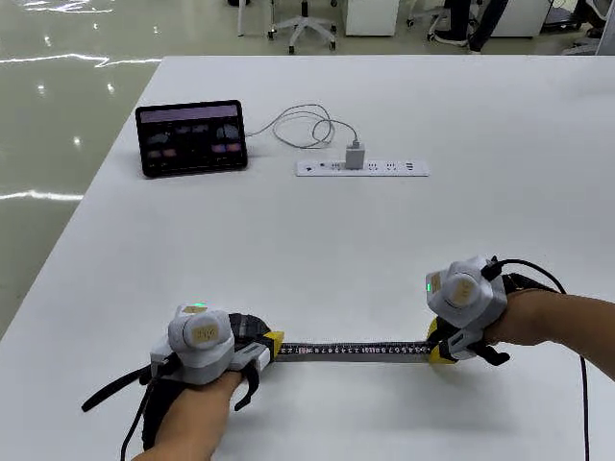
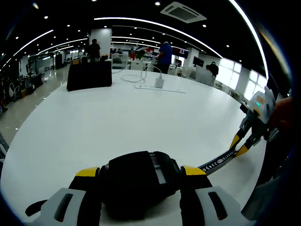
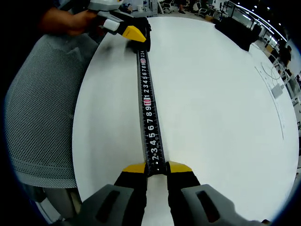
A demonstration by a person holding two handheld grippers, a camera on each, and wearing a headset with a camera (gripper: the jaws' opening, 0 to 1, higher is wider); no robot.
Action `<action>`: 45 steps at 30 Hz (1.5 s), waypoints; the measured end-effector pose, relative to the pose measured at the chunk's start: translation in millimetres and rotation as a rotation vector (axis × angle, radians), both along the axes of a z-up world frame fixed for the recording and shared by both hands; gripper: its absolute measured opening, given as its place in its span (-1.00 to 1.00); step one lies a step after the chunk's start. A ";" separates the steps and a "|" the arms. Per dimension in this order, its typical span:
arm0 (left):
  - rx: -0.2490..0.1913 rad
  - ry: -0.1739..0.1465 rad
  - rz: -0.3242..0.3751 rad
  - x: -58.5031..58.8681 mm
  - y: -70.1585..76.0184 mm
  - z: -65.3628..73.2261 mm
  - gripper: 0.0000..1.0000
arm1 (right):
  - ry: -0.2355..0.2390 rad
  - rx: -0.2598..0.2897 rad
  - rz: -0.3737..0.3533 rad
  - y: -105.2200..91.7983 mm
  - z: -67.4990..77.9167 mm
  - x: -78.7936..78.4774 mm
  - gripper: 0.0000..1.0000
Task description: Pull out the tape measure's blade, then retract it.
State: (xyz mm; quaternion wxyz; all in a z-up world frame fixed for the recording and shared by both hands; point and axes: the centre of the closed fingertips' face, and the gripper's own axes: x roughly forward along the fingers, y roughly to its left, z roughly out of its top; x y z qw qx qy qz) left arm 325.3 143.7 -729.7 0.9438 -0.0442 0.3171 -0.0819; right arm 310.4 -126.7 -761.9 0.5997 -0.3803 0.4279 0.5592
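Note:
The black tape measure case (image 2: 141, 181) sits clamped between the yellow-tipped fingers of my left gripper (image 2: 141, 172), low on the white table (image 1: 384, 250). In the head view the left gripper (image 1: 271, 346) holds the case (image 1: 252, 331) at the bottom left. A dark blade with white numbers (image 1: 351, 350) runs flat from the case to my right gripper (image 1: 440, 348). The right gripper (image 3: 154, 167) is shut on the blade's end, and the blade (image 3: 147, 108) stretches away to the case (image 3: 143, 38). From the left gripper's side, the blade (image 2: 216, 163) leads to the right gripper (image 2: 239, 146).
A dark tablet (image 1: 191, 137) stands at the far left of the table. A white power strip (image 1: 362, 168) with a plugged charger and coiled cable (image 1: 306, 125) lies beyond the middle. Office chairs and people stand past the far edge.

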 end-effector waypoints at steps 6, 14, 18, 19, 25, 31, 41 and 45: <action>0.057 0.015 -0.022 -1.4 -0.3 -1.6 0.25 | 0.003 0.014 -0.032 0.3 0.4 -0.2 -0.78; 0.051 0.016 -0.022 -1.6 0.4 -1.4 0.25 | 0.004 0.028 -0.024 0.6 0.5 -0.3 -0.77; 0.046 0.017 -0.023 -1.5 0.8 -1.0 0.25 | -0.002 0.042 -0.017 3.3 0.8 -0.5 -0.78; 0.046 0.017 -0.023 -1.7 0.8 -1.0 0.25 | -0.002 0.046 -0.017 3.6 1.0 -0.6 -0.78; 0.042 0.017 -0.024 -2.1 0.5 -0.4 0.25 | -0.004 0.045 -0.020 7.5 1.6 -1.3 -0.77; 0.040 0.020 -0.024 -1.8 1.1 -0.5 0.25 | 0.001 0.051 -0.045 10.5 1.8 -1.1 -0.77; 0.037 0.019 -0.027 -1.6 1.2 -0.7 0.26 | -0.001 0.063 -0.042 18.1 2.1 -1.5 -0.76; 0.037 0.019 -0.028 -1.5 1.0 -0.7 0.26 | -0.001 0.068 -0.039 21.6 2.2 -1.0 -0.76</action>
